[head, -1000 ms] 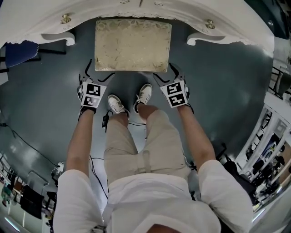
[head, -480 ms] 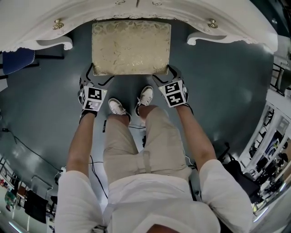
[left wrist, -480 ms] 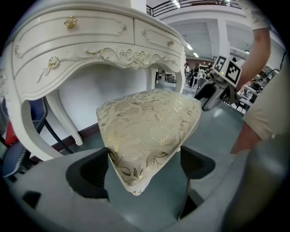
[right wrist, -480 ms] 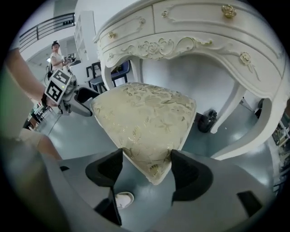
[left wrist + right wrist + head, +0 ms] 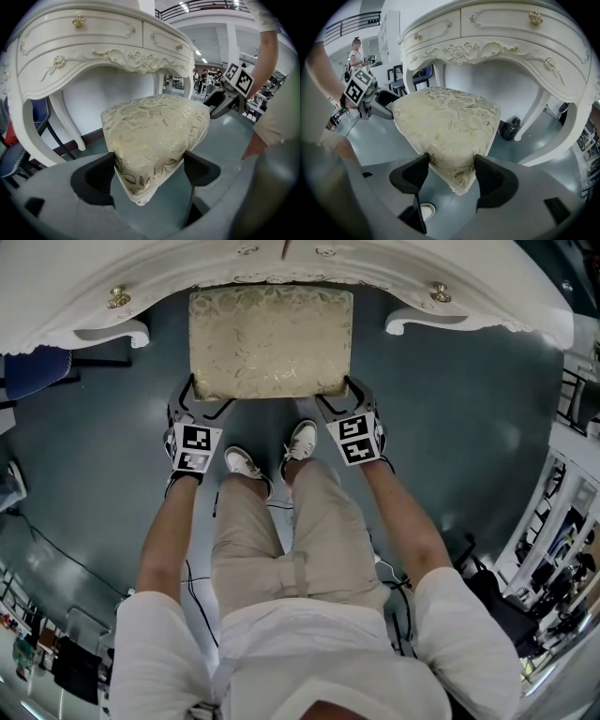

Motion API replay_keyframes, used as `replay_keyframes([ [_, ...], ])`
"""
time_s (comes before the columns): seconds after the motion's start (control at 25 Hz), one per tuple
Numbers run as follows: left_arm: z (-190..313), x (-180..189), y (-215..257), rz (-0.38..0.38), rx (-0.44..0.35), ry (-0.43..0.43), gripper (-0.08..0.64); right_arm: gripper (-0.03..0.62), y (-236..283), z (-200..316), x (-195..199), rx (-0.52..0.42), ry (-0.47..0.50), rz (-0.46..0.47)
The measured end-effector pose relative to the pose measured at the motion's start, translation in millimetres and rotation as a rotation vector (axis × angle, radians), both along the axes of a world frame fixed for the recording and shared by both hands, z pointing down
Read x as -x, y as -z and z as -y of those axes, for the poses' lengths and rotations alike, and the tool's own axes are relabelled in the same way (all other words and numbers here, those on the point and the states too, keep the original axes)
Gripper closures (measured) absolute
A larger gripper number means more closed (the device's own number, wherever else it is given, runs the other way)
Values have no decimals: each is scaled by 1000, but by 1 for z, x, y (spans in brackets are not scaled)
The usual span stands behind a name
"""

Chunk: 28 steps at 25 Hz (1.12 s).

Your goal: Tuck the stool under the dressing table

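Stool between legs of dressing table, blue chair at left

This looks like a big lab hall. Cables trail over its grey floor. Cluttered racks stand at lower right, and strip lights hang overhead.

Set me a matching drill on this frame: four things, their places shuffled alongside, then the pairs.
1. cream-and-gold upholstered stool
2. white carved dressing table
3. pair of white sneakers
4. blue chair

A. on the grey floor, just below the stool in the head view
B. far left, beside a table leg
C. centred before the knee opening
D. along the head view's top edge

Pairs: 1-C, 2-D, 3-A, 4-B
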<state>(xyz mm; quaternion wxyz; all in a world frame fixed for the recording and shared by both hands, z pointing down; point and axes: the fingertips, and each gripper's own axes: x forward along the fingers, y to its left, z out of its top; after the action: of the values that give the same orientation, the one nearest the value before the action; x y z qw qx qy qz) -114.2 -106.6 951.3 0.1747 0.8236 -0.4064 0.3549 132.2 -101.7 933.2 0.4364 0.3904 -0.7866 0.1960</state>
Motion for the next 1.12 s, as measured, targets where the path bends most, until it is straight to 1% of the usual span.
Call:
replay_keyframes([
  [0.32, 12, 0, -2, 2, 9, 3, 89, 279, -1, 13, 0, -1, -20, 1],
  [0.52, 29, 0, 1, -3, -15, -5, 89, 279, -1, 24, 1, 1, -31, 3],
  [0.68, 37, 2, 0, 10, 18, -9, 89, 279, -1, 33, 2, 13, -35, 13],
  [0.88, 50, 0, 1, 0, -15, -8, 89, 278, -3, 43, 1, 32, -39, 16],
  [1.12, 51, 0, 5, 12, 13, 3, 89, 276, -3, 46, 1, 22, -36, 24],
])
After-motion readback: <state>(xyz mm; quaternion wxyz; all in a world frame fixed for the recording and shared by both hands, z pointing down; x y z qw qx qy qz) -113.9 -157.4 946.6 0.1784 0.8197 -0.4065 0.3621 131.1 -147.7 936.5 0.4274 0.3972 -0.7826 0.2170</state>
